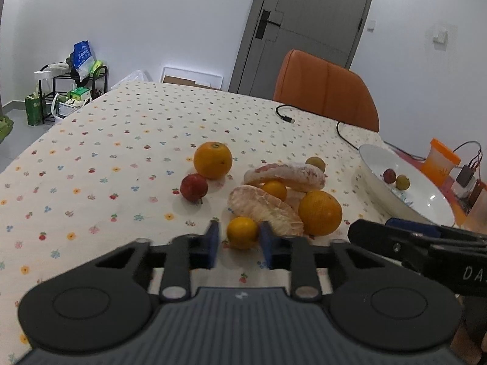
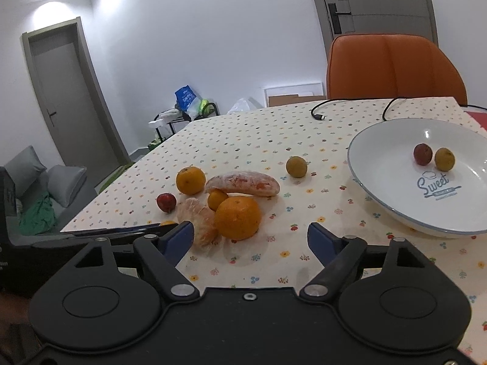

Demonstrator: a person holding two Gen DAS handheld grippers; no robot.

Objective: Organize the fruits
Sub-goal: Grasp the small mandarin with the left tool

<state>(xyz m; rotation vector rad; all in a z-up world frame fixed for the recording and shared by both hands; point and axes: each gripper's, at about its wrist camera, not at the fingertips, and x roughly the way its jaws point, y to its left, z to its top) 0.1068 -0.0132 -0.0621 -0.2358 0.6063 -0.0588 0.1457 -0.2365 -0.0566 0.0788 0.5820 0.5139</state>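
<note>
Left wrist view shows my left gripper [image 1: 238,243] pads flanking a small orange [image 1: 242,232] beside the pomelo segment [image 1: 268,210], while my right gripper [image 2: 251,240] gapes wide.

1. The bowl [image 2: 380,182] stands on the table [image 2: 304,140], at its right side.
2. Two plums [image 2: 433,155] lie in the bowl, touching each other.
3. A third plum [image 2: 296,166] lies on the table just left of the bowl.
4. Farther left of the bowl lies a heap of fruit: a big orange [image 2: 238,217] nearest the bowl, a peeled pomelo piece [image 2: 243,183] behind it, another pomelo piece [image 2: 197,223] at its left.
5. A second orange [image 2: 190,180] and an apple [image 2: 166,202] lie on the heap's side away from the bowl.
6. A cable [image 2: 319,115] lies on the table behind the bowl; a chair [image 2: 392,67] stands beyond the table's edge.
</note>
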